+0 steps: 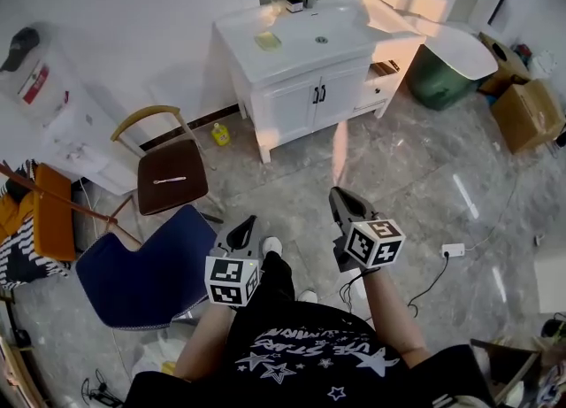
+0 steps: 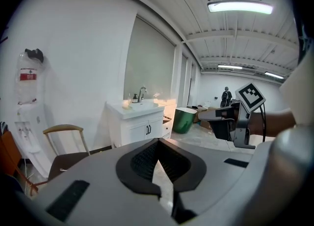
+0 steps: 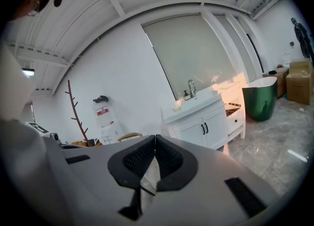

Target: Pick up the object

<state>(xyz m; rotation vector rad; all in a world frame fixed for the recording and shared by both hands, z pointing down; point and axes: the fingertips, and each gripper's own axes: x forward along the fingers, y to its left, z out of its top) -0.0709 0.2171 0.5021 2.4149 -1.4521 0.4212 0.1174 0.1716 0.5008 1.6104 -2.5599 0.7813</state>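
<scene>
I cannot tell which thing the task means. My left gripper (image 1: 244, 229) is held at waist height over the floor, its jaws closed tip to tip with nothing between them (image 2: 157, 142). My right gripper (image 1: 340, 197) is a little further forward, also shut and empty (image 3: 155, 138); it shows in the left gripper view too, at the right (image 2: 212, 116). Both point toward a white vanity (image 1: 301, 88) with a sink. A yellow pad (image 1: 267, 40) lies on its top. A small yellow bottle (image 1: 219, 134) stands on the floor by the wall.
A wooden chair (image 1: 168, 176) with a small white item on its seat stands left of the vanity, and a blue seat (image 1: 141, 273) is nearer me. A green bin (image 1: 439, 79) and cardboard boxes (image 1: 528, 112) are at the right. A power strip (image 1: 453, 250) and cable lie on the floor.
</scene>
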